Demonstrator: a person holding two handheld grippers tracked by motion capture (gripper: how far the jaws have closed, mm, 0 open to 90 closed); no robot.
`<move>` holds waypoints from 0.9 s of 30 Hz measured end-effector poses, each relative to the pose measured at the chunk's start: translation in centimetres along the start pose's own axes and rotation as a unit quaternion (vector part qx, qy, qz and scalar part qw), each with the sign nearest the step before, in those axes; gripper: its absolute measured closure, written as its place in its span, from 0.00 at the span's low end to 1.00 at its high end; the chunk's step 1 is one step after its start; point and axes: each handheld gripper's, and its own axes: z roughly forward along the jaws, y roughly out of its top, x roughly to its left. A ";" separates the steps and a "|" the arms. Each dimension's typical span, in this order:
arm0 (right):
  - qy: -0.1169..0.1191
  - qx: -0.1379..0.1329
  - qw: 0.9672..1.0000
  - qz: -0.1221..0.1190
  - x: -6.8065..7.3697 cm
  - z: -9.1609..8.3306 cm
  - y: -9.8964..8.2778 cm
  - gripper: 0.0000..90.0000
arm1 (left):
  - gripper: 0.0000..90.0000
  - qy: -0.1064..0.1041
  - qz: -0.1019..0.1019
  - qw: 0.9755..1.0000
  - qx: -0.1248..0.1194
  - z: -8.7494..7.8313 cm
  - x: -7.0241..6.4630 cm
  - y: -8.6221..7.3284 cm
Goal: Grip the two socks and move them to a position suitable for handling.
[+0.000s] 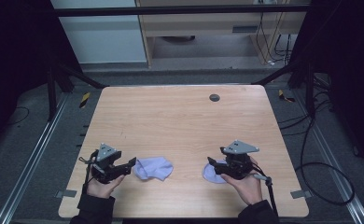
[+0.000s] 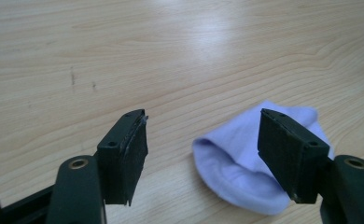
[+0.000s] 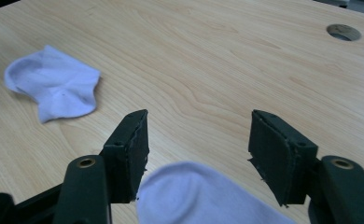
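Two pale lilac socks lie on the wooden table near its front edge. The left sock rests flat just right of my left gripper, whose jaws stand open. In the left gripper view the sock's cuff lies ahead of the jaws, partly behind the right one. My right gripper is open too, and the right sock lies low between its jaws, with neither pad pressing on it. In the high view this gripper hides part of that sock.
A round dark grommet hole sits near the table's far edge. Metal rails and cables run along the floor on both sides. A black cable trails from the right gripper past the person's hand.
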 end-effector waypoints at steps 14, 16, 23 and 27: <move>0.044 0.004 0.999 -0.031 4.2 3.2 2.5 0.52 | 0.44 0.022 -0.008 0.999 0.026 0.9 0.7 -1.9; 0.055 0.008 0.998 -0.034 5.1 3.9 2.6 0.54 | 0.45 0.019 -0.009 0.999 0.026 0.9 0.6 -2.0; 0.081 0.023 0.995 -0.056 7.9 6.1 2.7 0.57 | 0.51 0.007 -0.013 0.999 0.045 1.7 -0.3 -2.3; 0.095 0.030 0.993 -0.062 9.0 7.1 2.6 0.58 | 0.53 0.001 -0.005 0.998 0.056 2.2 -0.9 -2.4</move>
